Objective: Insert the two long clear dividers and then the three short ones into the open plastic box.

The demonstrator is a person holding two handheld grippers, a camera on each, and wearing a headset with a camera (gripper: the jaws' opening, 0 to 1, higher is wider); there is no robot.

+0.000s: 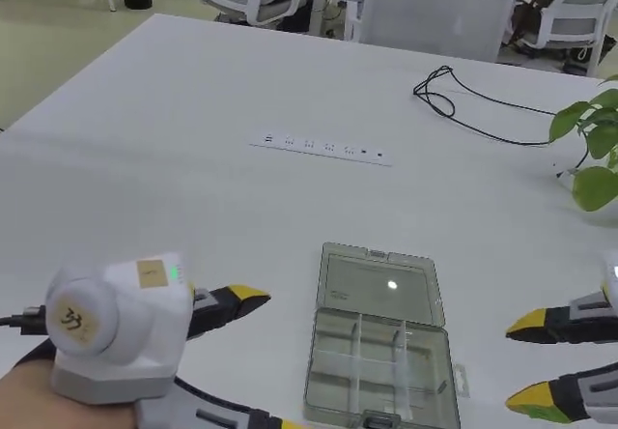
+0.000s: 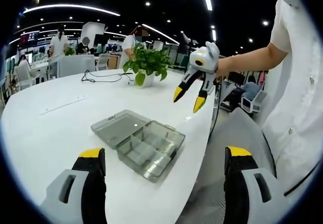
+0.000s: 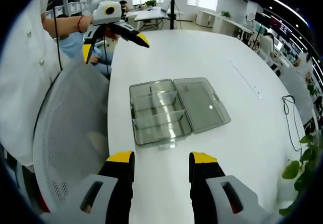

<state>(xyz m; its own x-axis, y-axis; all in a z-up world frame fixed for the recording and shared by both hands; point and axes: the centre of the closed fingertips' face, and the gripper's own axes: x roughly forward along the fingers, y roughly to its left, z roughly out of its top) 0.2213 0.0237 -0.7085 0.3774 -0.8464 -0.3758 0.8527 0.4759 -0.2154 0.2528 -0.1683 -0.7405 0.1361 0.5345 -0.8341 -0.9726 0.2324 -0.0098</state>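
Note:
The clear plastic box [image 1: 381,366] lies open near the table's front edge, its lid [image 1: 381,286] flat behind it. Clear dividers stand inside and split the box [image 3: 154,114] [image 2: 151,148] into several compartments. A small clear piece [image 1: 462,381] [image 3: 166,144] lies on the table against the box's right side. My left gripper [image 1: 261,361] [image 2: 164,156] hovers left of the box, open and holding nothing. My right gripper [image 1: 523,363] [image 3: 161,158] hovers right of the box, also open with nothing between its jaws. Each gripper appears in the other's view: the right gripper [image 2: 194,93], the left gripper [image 3: 116,45].
A white power strip [image 1: 323,149] lies mid-table, with a looped black cable [image 1: 463,100] behind it. A green plant [image 1: 591,149] stands at the right edge. A grey mesh chair [image 3: 65,133] is at the table's near side, and office chairs [image 1: 435,14] stand beyond the far edge.

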